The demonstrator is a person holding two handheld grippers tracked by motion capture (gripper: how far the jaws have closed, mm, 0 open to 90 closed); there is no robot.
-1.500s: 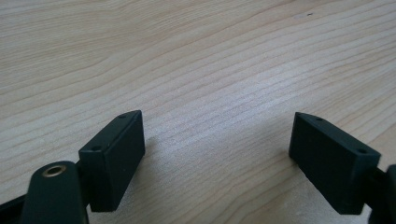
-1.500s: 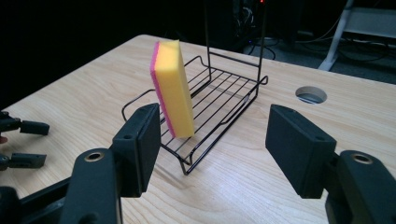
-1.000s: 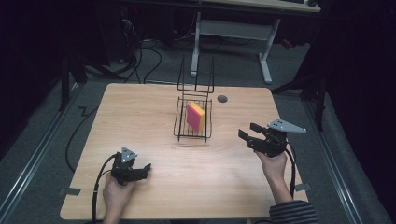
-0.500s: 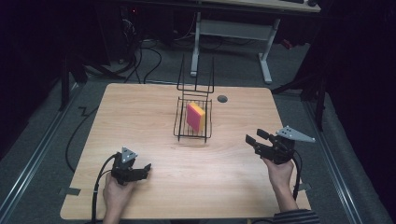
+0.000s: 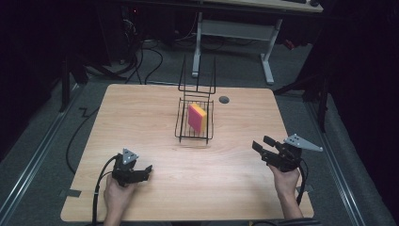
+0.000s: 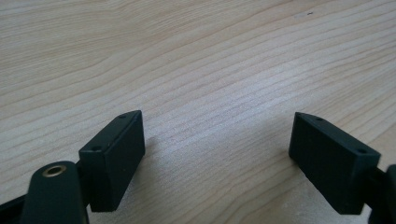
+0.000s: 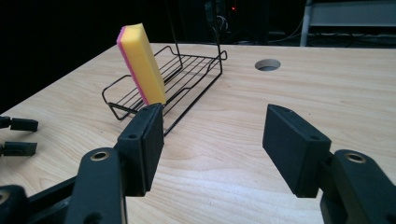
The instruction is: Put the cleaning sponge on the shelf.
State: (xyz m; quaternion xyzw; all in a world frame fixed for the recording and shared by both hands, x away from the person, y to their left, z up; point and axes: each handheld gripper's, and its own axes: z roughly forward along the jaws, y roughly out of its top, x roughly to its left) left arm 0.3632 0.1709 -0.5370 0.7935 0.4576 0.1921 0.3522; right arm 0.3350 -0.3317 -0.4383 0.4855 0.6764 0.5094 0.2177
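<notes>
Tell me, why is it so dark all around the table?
High view: light falls on the pale wooden table, the floor beyond stays dim. Right gripper view: the yellow-and-pink sponge in the black wire rack looks sharp. Left gripper view: soft shadows beside the black jaws.

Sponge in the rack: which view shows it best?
Right gripper view: the sponge is close and side-on, standing tilted on edge in the wire rack, with its yellow face and pink layer clear. The high view has the sponge small, seen from above inside the rack. The left gripper view looks at bare tabletop between its jaws.
</notes>
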